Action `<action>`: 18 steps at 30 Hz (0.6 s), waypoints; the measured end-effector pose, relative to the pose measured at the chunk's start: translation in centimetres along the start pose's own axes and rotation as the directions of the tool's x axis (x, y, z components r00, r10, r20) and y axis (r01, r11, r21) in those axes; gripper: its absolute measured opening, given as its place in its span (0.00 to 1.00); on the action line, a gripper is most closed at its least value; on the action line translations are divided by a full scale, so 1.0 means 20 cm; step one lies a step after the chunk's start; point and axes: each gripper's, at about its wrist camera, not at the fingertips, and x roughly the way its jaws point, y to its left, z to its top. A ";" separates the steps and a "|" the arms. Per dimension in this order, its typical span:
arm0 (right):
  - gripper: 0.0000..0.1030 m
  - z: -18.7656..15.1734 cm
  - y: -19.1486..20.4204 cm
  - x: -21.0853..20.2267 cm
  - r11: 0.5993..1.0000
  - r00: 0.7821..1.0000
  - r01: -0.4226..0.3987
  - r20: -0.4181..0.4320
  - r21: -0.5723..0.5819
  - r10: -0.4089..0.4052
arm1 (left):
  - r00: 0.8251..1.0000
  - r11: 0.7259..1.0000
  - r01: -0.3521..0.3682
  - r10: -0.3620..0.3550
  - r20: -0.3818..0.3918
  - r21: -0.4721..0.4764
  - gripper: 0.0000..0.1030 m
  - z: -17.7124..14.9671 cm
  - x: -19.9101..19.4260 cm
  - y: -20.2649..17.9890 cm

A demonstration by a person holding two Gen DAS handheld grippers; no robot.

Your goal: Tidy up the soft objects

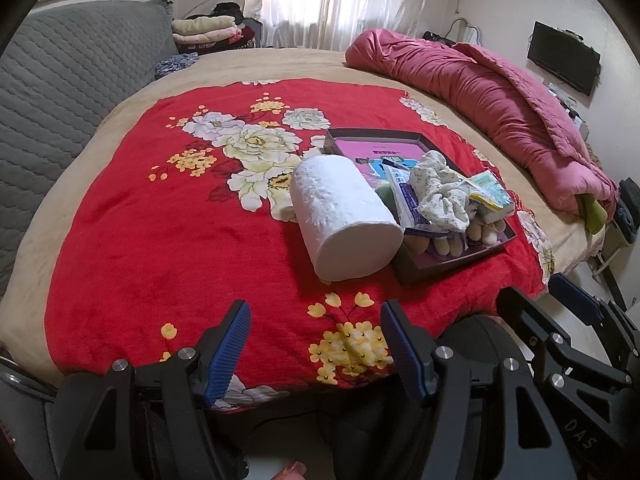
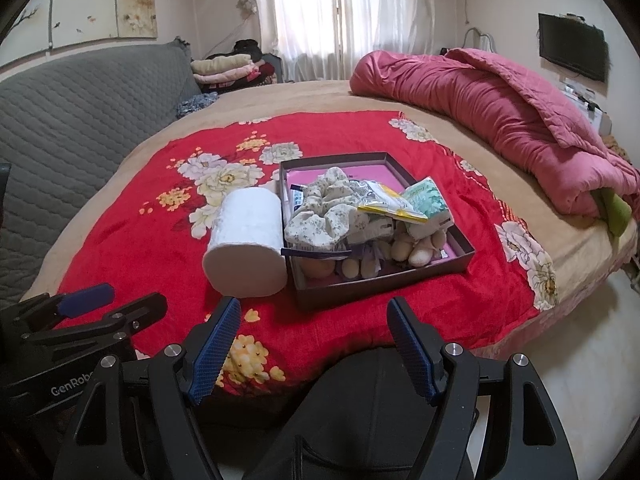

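Left gripper [image 1: 316, 344]: fingers spread wide, gripping nothing, above the near edge of the red floral blanket [image 1: 160, 220].
Right gripper [image 2: 314, 338]: fingers wide apart, empty.
Paper roll [image 2: 246, 254]: lying on its side on the blanket, touching the left wall of the dark box [image 2: 360, 288], beyond both grippers, apart from the fingers.
Box contents: floral cloth [image 2: 320, 216], tissue packets [image 2: 424, 200], pale soft balls [image 2: 420, 254].
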 end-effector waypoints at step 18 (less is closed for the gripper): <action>0.74 0.00 -0.02 0.01 1.000 1.000 0.004 -0.004 0.012 -0.004 | 1.000 1.000 -0.003 0.003 -0.006 0.001 0.65 0.00 0.00 0.00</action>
